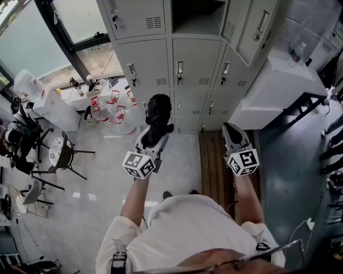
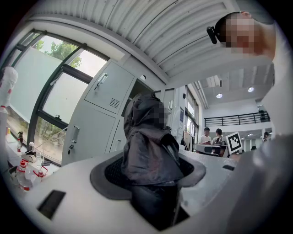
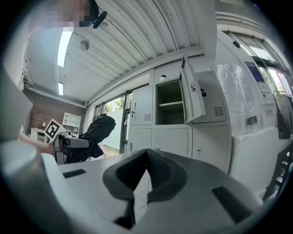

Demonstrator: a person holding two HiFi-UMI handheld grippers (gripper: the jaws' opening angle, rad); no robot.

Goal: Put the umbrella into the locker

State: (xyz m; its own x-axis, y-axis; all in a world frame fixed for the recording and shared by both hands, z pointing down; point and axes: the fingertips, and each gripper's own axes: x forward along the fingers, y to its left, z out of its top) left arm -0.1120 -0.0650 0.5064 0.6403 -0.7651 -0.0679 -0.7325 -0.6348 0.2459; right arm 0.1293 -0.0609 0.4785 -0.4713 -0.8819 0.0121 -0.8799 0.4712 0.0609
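A black folded umbrella [image 1: 158, 119] stands upright between the jaws of my left gripper [image 1: 155, 137], which is shut on its lower part. In the left gripper view the umbrella [image 2: 147, 141] fills the gap between the jaws and hides most of what lies behind it. My right gripper [image 1: 231, 134] is held level to the right, shut and empty, its pads meeting at the tips [image 3: 145, 153]. Ahead stands a bank of grey lockers [image 1: 195, 64]. One upper locker [image 1: 195, 16] is open, with its door [image 1: 252, 27] swung to the right. The right gripper view shows that open locker [image 3: 170, 106] and the umbrella [image 3: 95, 131] off to the left.
Several water jugs [image 1: 110, 109] stand on the floor by the window at the left, with chairs [image 1: 61, 155] nearer me. A white cabinet [image 1: 273, 91] juts out at the right of the lockers. A wooden strip [image 1: 214, 160] lies on the floor below my right gripper. Two persons [image 2: 211, 136] sit far behind.
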